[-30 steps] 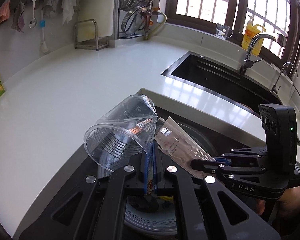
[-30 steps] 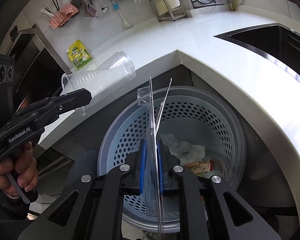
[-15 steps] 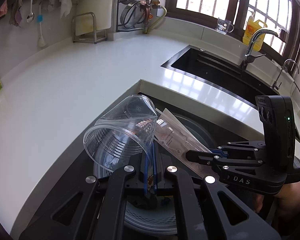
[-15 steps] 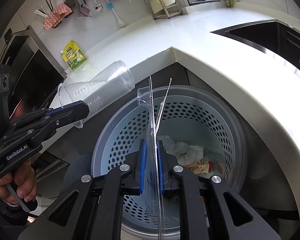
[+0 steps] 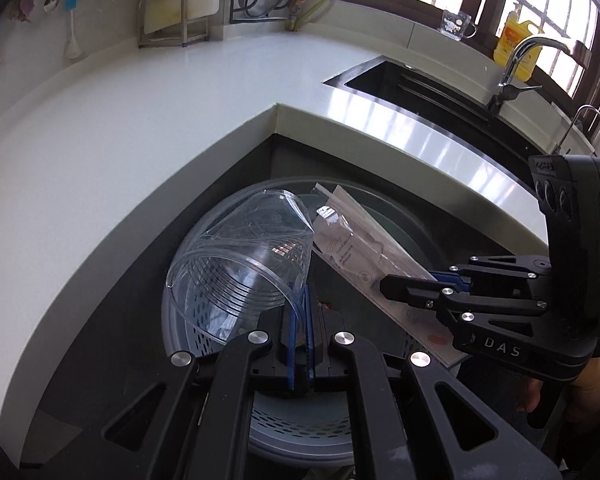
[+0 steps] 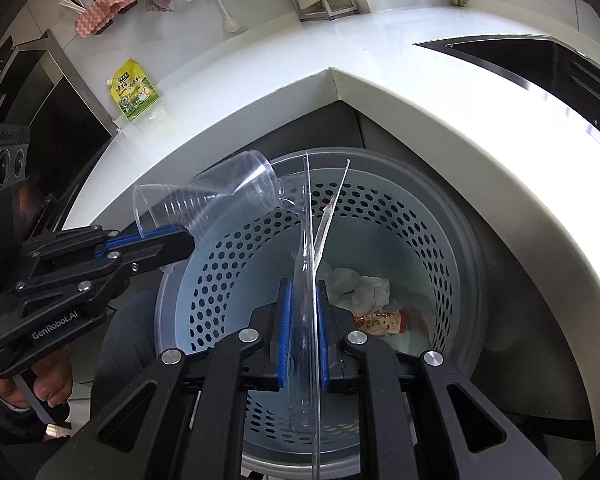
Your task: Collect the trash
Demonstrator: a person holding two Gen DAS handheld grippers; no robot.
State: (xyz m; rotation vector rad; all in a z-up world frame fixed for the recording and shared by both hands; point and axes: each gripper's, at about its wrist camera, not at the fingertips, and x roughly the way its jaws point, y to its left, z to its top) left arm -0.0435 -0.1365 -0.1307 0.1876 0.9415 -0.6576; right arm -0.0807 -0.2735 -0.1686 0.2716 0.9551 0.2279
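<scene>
1. Low in the frame centre, the left gripper (image 5: 299, 320) pinches the clear plastic cup (image 5: 242, 268) by its rim — jaws nearly shut.
2. Right gripper (image 6: 303, 320) clamps the clear wrapper (image 6: 310, 248) upright, centre frame — both above the perforated bin (image 6: 400, 220).

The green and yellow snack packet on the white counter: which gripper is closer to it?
Left. The left gripper hangs off the counter edge below the green and yellow snack packet; the right gripper is farther, above the perforated bin.

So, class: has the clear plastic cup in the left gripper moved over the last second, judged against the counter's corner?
Yes. In the right wrist view the clear plastic cup has come down from the counter's corner and now hangs over the bin.
</scene>
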